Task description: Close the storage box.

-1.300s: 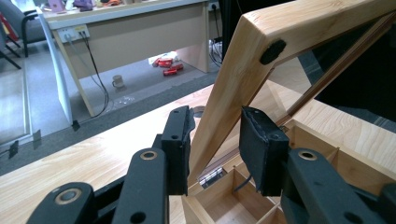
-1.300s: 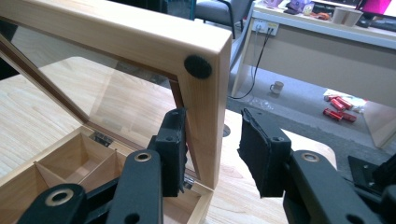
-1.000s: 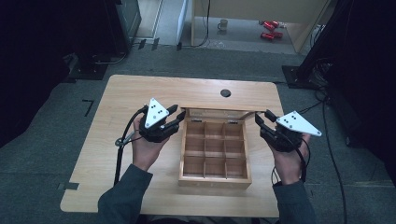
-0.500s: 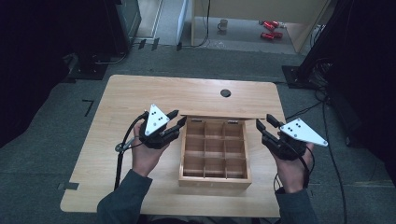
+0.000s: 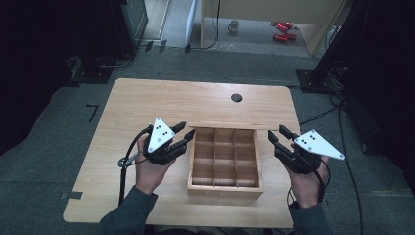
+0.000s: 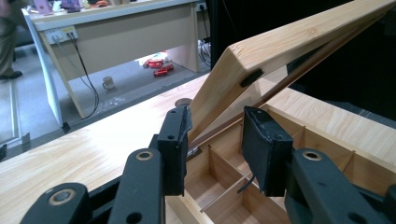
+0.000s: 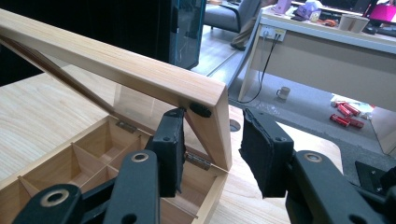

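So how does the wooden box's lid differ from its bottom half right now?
The lid stands tilted up from the back edge; the bottom half lies flat on the table. The lid is a thin frame that seems to hold a clear pane; the bottom half is a deeper tray split into nine compartments. Both are the same pale wood, joined by hinges.

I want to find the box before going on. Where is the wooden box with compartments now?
In the high view the wooden box sits on the table near its front edge, between the left gripper and right gripper, lid raised.
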Available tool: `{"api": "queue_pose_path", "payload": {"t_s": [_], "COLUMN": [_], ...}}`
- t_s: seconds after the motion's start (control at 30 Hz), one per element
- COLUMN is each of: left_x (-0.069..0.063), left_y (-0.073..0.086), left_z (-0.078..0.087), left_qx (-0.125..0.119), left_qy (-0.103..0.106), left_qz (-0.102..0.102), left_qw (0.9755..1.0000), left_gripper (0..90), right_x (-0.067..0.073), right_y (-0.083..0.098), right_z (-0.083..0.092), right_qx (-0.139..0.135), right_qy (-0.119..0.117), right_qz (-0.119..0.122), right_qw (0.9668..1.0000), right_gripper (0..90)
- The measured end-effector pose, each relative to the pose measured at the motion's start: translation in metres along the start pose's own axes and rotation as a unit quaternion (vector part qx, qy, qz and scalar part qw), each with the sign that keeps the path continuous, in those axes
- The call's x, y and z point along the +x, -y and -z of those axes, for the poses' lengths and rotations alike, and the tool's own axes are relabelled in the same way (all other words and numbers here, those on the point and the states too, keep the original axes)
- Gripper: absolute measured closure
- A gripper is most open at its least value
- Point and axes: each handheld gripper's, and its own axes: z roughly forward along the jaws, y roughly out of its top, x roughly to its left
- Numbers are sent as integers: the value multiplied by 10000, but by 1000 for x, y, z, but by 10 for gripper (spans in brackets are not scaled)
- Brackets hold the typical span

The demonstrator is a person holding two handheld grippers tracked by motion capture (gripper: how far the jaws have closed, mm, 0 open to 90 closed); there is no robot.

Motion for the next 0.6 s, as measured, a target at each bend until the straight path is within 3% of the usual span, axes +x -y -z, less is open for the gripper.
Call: {"api": "queue_pose_path", "payload": {"t_s": [0.27, 0.6], "left_x": [-4, -8], "left_y": [-2, 0], "left_z": [4, 11], "left_qx": [-39, -22], "left_qy": [98, 253], "left_qz": [-8, 171], "left_qw": [9999, 9995], "left_gripper": [630, 647], "right_x": [3, 7], "right_y": [4, 10], "right_z": [3, 8], "right_qx": [5, 78], "right_qy": [1, -5], "right_qz": [20, 20], "right_qw": [10000, 10000], "right_gripper": [598, 598]}}
